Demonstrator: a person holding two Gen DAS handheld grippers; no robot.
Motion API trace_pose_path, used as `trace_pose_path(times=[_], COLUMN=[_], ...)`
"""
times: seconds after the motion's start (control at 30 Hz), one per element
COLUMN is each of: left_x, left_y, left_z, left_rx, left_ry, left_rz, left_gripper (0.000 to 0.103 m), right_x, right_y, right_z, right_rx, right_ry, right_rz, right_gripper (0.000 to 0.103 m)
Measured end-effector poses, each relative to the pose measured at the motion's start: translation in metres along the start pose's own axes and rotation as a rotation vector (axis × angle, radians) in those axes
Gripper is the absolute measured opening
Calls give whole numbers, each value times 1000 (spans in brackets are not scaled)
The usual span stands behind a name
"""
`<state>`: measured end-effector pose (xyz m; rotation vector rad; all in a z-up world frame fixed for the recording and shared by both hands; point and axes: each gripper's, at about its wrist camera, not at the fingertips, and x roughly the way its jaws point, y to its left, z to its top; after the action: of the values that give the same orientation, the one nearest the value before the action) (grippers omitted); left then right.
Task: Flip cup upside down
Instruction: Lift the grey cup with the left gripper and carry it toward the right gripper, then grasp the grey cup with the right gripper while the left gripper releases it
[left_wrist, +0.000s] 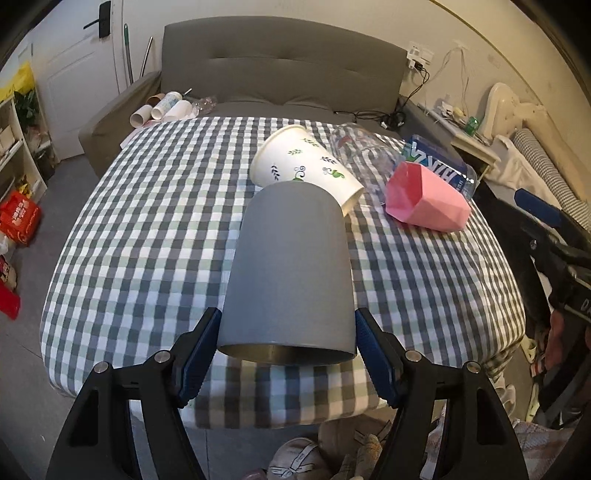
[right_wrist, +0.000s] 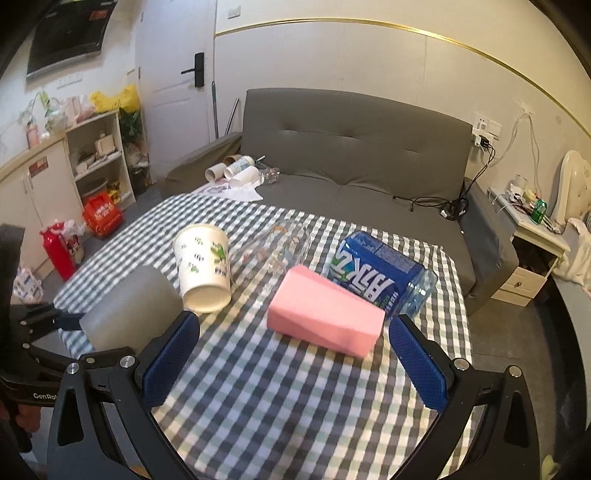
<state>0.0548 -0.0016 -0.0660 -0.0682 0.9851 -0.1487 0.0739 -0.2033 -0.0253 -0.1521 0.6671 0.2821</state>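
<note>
A: What does the left wrist view give you that the other one doesn't?

B: The open mouth of the grey cup (left_wrist: 288, 273). The left claw (left_wrist: 288, 343) is clenched on it near the rim, one blue pad on each side, with the mouth towards the camera and the closed base pointing away over the checked table (left_wrist: 147, 229). The cup sits above the table's near edge; whether it touches the cloth I cannot tell.

A: And from the right wrist?

B: There the grey cup (right_wrist: 133, 310) is only a blurred shape at the table's left edge, with the left claw (right_wrist: 77, 325) seen sideways. The right claw (right_wrist: 293, 339) is released, its blue pads spread wide with nothing between them, over the near part of the table (right_wrist: 277, 398). The pink cup (right_wrist: 325, 314) lies on its side just beyond it.

A: Anything only that view shows?

B: A black panel high on the left wall and a cupboard with shelves below it. It also shows the blue-wrapped water bottle (right_wrist: 380, 273) whole, lying near the far right corner, and a clear glass (right_wrist: 277, 247) on its side between the bottle and the white paper cup (right_wrist: 203, 269).

A: Any writing?

B: "GenRo", cut off, on the left claw's body. The bottle carries large white characters that I cannot make out. The paper cup (left_wrist: 306, 170) has green leaf prints.
</note>
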Motion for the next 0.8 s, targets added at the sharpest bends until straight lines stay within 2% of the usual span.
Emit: trace_pose_path(times=[0.07, 0.13, 0.23, 0.43, 0.63, 0.8], left_x=[0, -2, -6, -25, -61, -82], left_y=[-3, -6, -9, -5, 19, 46], left_z=[0, -3, -8, -23, -23, -13], left_rx=[1, 16, 42, 66, 54, 17], left_ry=[-5, -10, -20, -50, -170, -250], left_rz=[1, -18, -4, 11, 101, 177], left_gripper=[75, 84, 90, 91, 95, 99], right_x=[-1, 0, 3, -6, -17, -8], right_y=[-1, -1, 2, 13, 33, 51], right_z=[-1, -1, 0, 0, 7, 26], right_rx=[5, 11, 17, -8, -67, -58], right_ry=[9, 20, 50, 75, 106, 223], right_rz=[9, 16, 22, 40, 48, 116], right_gripper=[103, 103, 103, 103, 103, 103])
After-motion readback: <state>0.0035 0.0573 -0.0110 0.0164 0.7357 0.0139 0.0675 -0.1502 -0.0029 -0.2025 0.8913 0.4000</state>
